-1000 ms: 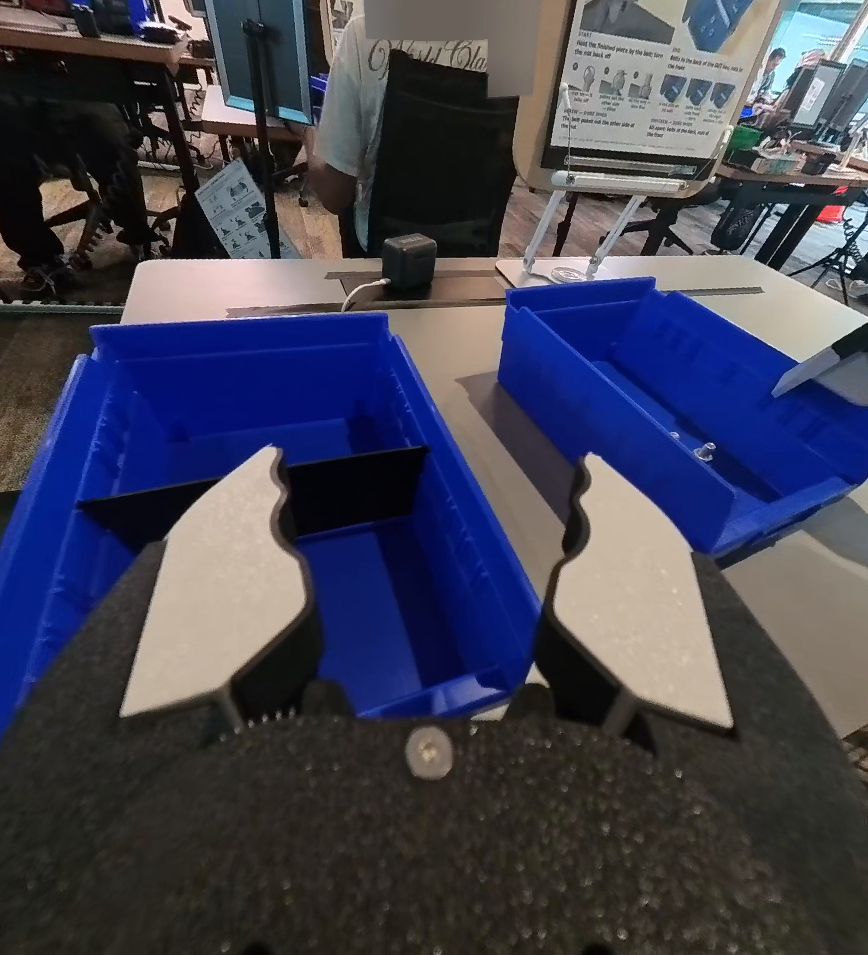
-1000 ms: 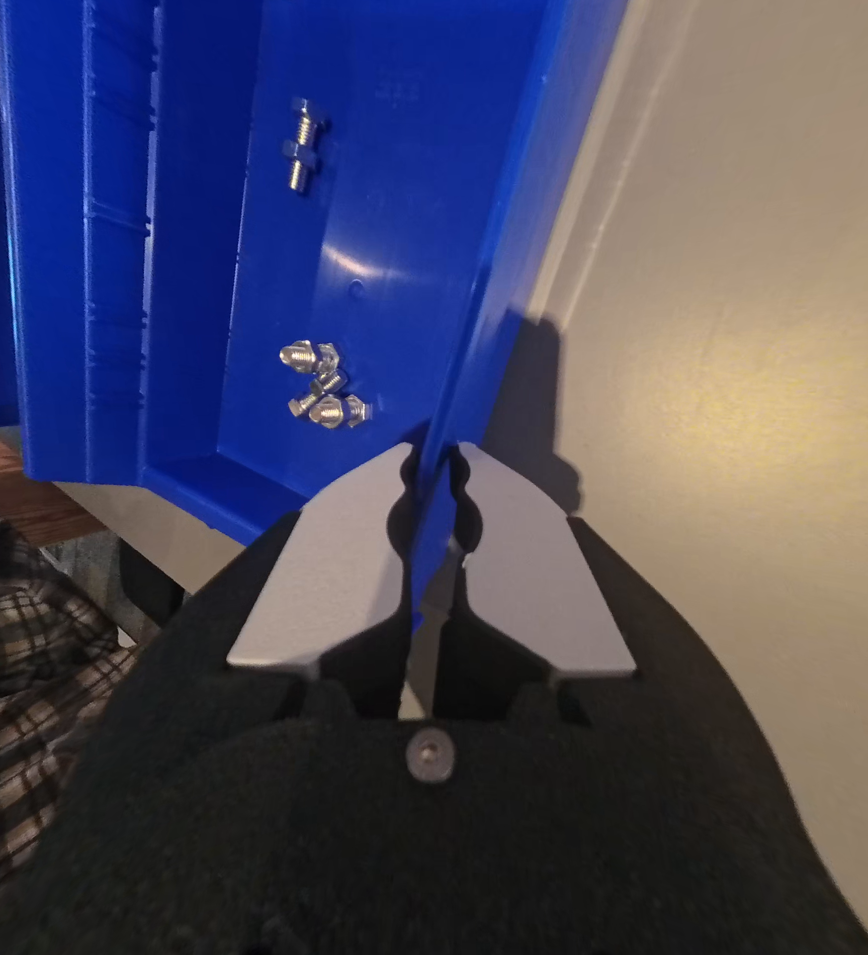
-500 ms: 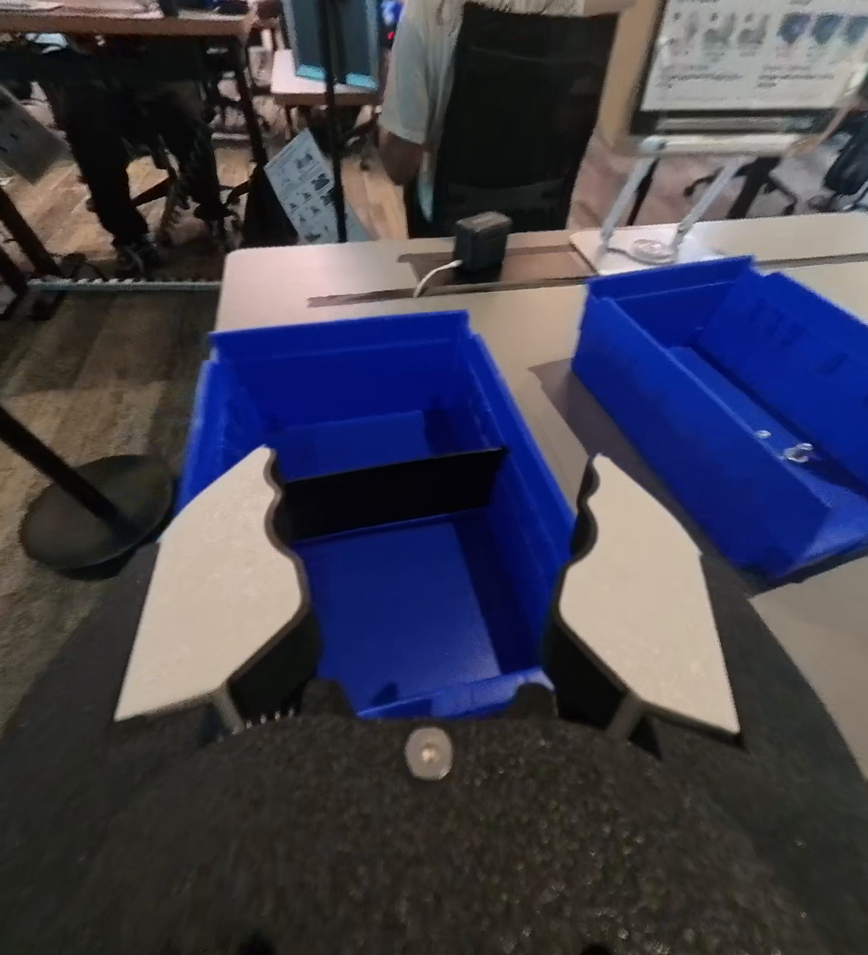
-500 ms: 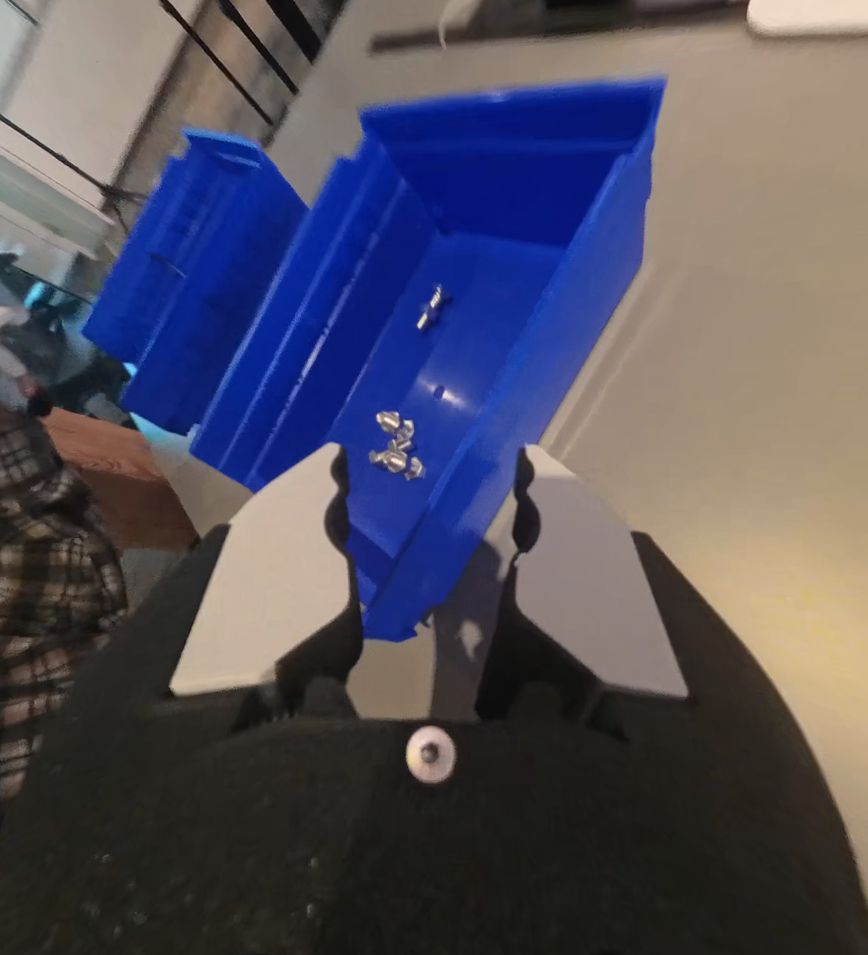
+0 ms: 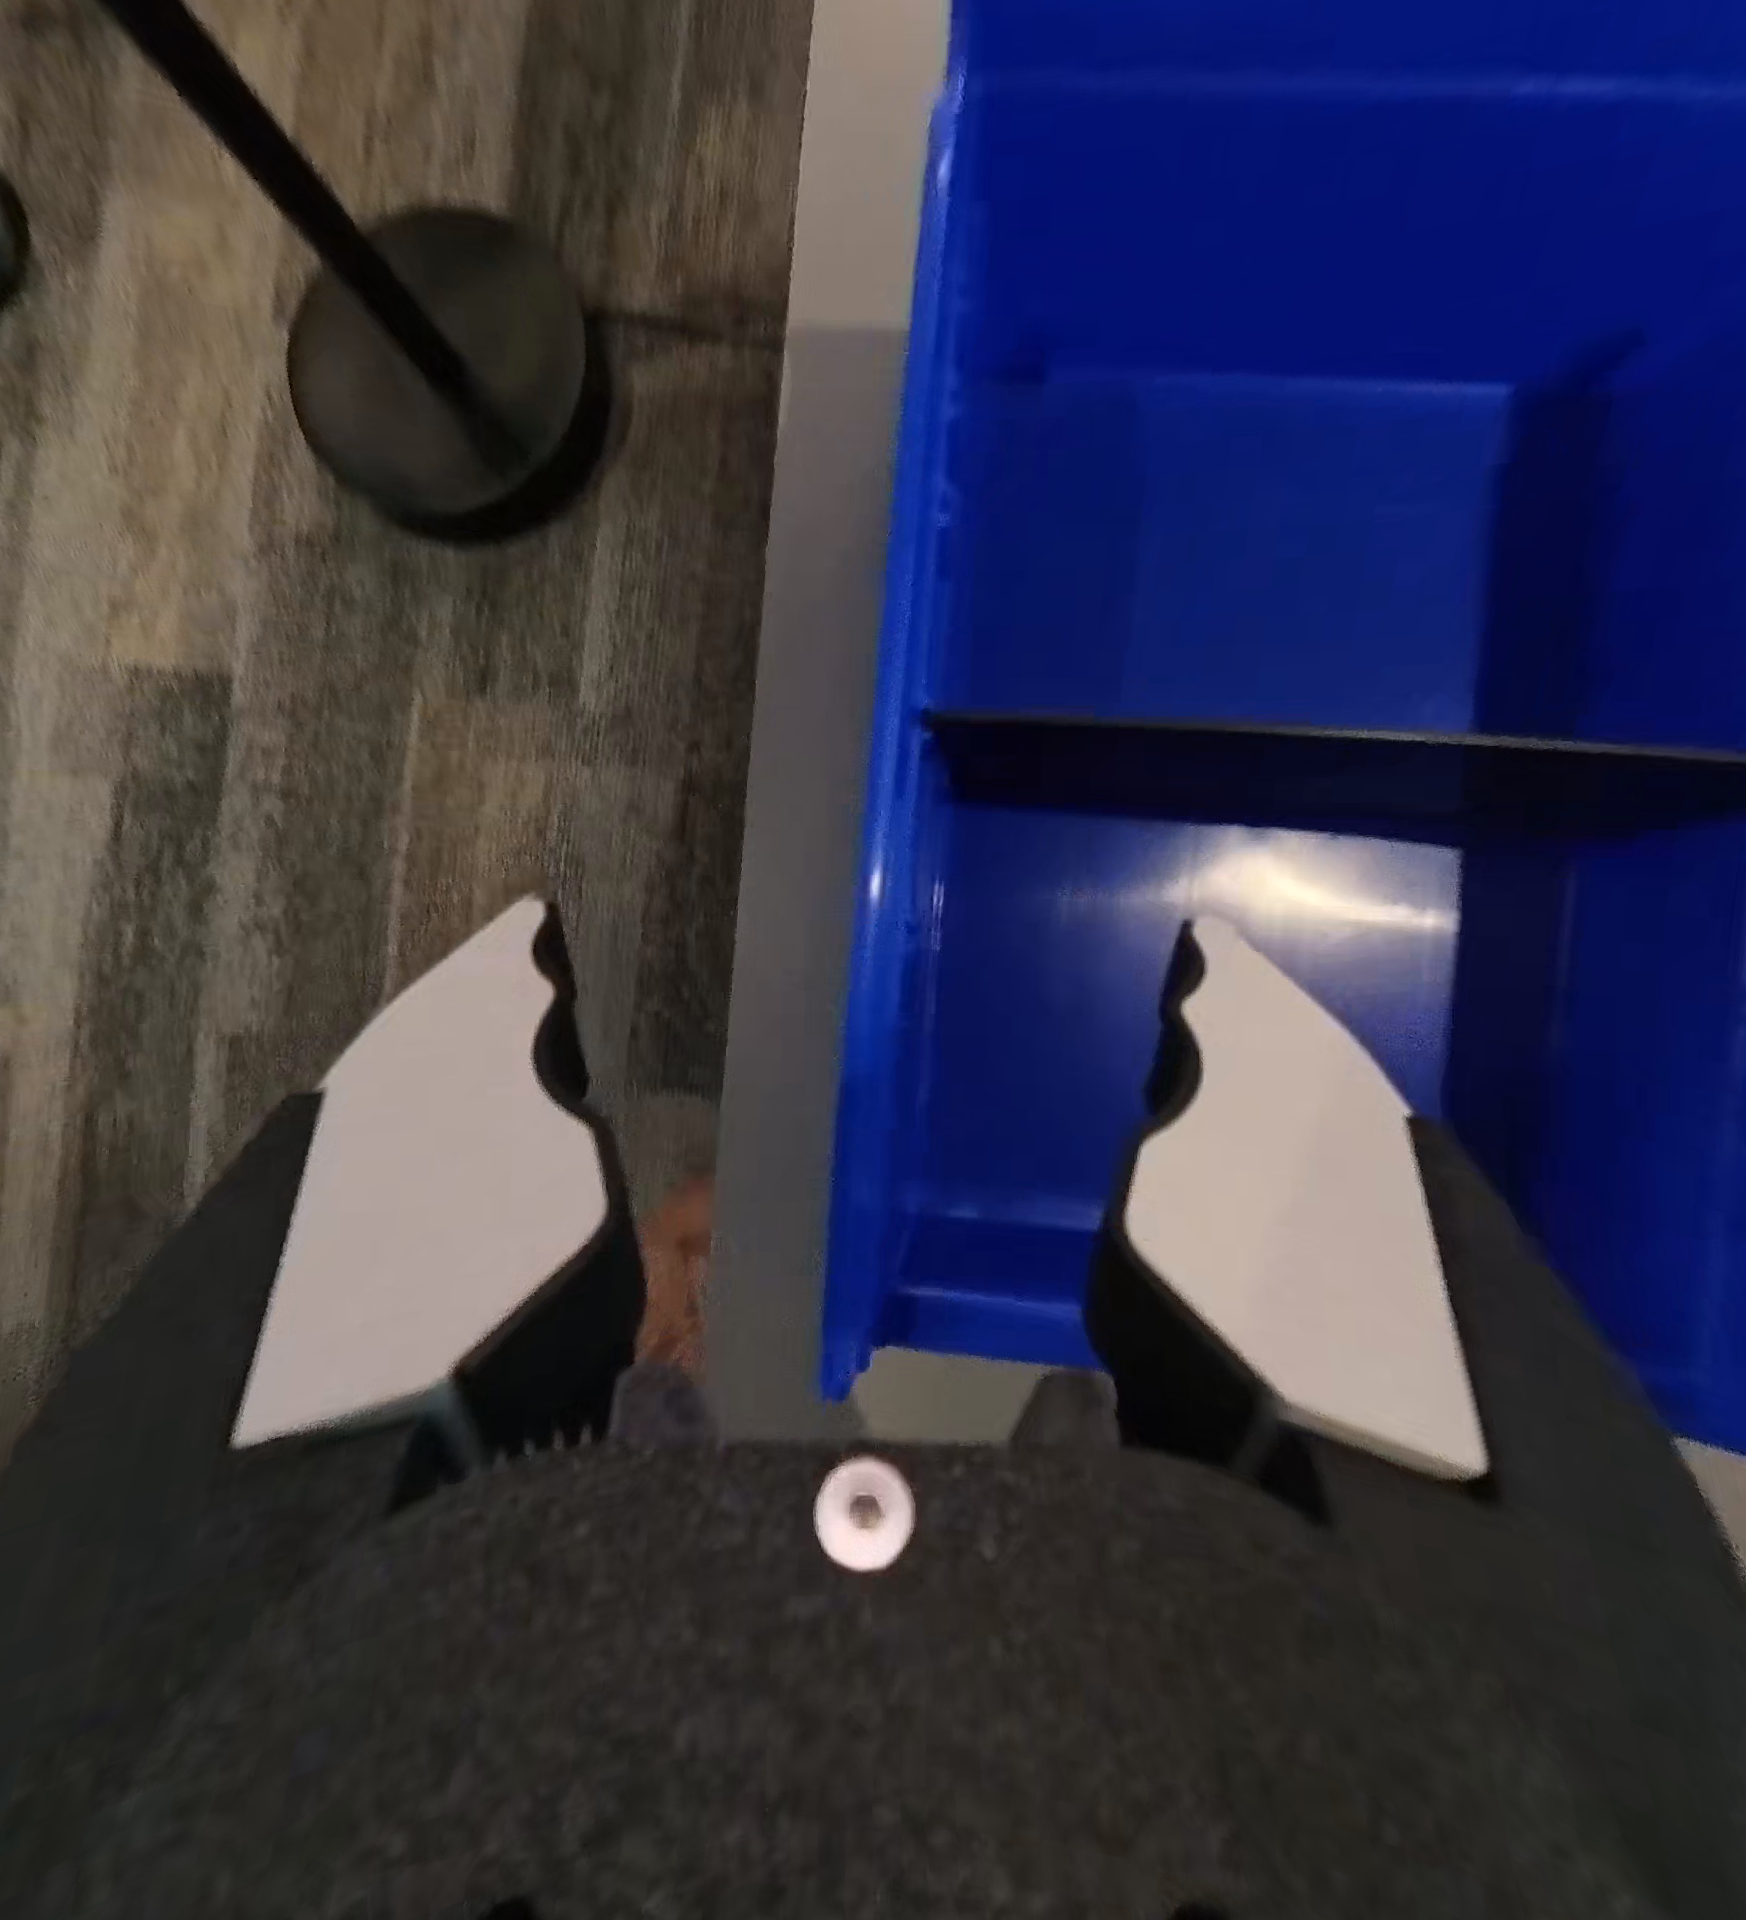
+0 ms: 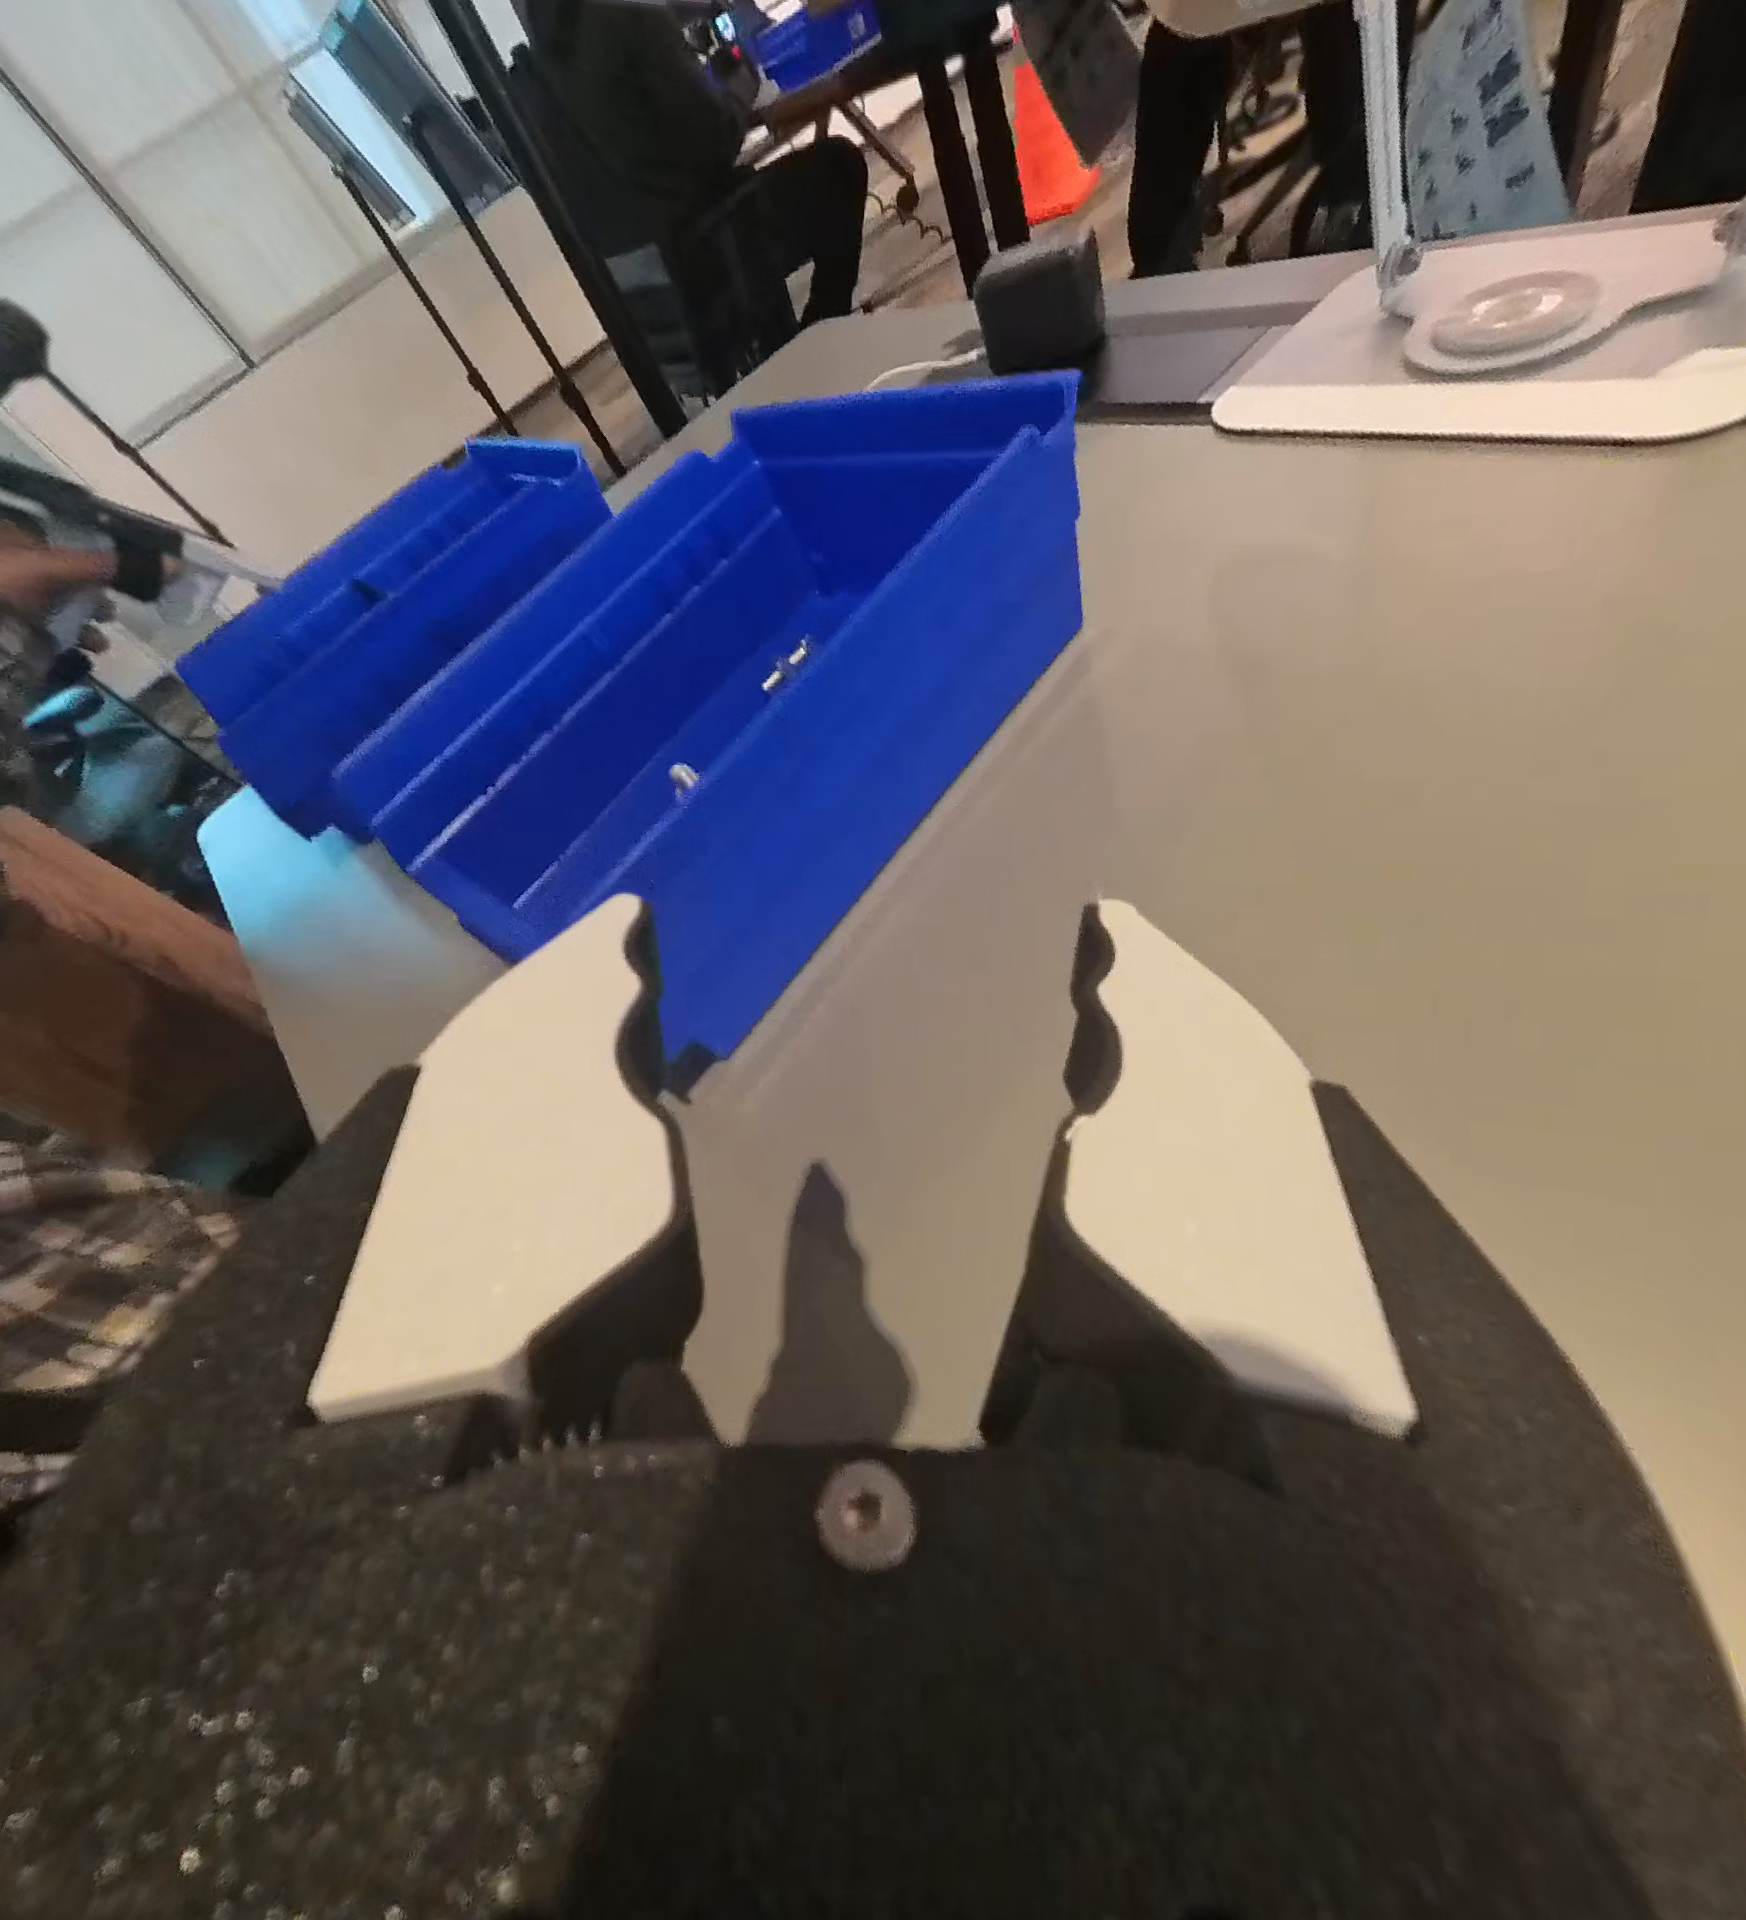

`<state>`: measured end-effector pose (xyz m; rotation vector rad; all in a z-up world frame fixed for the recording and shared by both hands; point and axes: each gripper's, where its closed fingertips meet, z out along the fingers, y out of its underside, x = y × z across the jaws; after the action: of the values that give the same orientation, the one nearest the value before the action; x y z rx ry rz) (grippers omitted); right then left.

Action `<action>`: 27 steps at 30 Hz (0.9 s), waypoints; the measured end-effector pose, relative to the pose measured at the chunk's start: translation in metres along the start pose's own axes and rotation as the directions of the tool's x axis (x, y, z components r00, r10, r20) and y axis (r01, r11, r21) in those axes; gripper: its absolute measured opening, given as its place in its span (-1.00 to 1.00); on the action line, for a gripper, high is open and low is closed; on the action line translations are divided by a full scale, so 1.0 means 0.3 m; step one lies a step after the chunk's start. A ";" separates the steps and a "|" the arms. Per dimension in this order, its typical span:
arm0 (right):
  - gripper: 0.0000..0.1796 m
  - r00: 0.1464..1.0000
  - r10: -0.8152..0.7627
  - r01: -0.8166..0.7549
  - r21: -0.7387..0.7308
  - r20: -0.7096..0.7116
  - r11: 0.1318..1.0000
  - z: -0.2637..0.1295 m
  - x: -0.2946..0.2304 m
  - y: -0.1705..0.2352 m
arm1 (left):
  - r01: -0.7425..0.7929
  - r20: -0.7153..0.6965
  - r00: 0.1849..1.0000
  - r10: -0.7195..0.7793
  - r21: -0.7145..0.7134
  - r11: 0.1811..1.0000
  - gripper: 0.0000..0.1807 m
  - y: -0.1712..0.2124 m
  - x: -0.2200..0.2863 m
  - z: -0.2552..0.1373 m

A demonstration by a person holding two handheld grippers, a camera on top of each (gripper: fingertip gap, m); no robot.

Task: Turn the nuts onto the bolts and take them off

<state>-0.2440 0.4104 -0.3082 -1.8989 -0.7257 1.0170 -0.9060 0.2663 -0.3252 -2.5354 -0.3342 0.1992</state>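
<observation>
Two spread grippers over a grey table (image 6: 1471,831) with two blue bins.

Only the right wrist view shows the shallow bin (image 6: 848,790) with its bolts (image 6: 784,668); only the left wrist view looks down into the divided bin (image 5: 1264,540), both halves bare, with its black divider (image 5: 1368,769). The left gripper (image 5: 864,925), jaws wide apart, straddles the divided bin's left wall. The right gripper (image 6: 864,914), jaws also apart and holding nothing, hangs just off the shallow bin's near corner.

Open-plan office or lab — grey table (image 6: 1471,727), blue parts bins (image 6: 848,810), seated person (image 6: 703,156) at desk, orange cone (image 6: 1051,156).
</observation>
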 end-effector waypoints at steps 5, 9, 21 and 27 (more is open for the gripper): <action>-0.16 1.000 -0.008 0.008 -0.033 0.017 0.999 -0.030 -0.002 0.043 | 0.021 0.015 1.000 -0.018 -0.206 0.978 0.09 0.081 -0.020 0.069; -0.21 1.000 0.003 -0.003 -0.005 0.028 1.000 -0.053 0.010 0.046 | 0.011 -0.003 1.000 -0.013 -0.297 0.955 -0.05 0.121 -0.016 0.101; -0.39 0.995 0.087 -0.088 0.016 0.041 0.996 -0.101 0.039 0.076 | -0.048 -0.192 0.981 -0.029 -0.386 0.921 -0.95 0.182 0.035 0.127; -0.49 0.989 0.133 -0.133 -0.002 0.072 0.991 -0.103 0.031 0.100 | -0.062 -0.201 0.979 -0.017 -0.378 0.924 -0.95 0.182 0.035 0.128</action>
<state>-0.2101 0.3909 -0.3280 -1.9372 -0.6446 1.1742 -0.8935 0.2451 -0.3881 -2.9151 -0.2856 -0.1298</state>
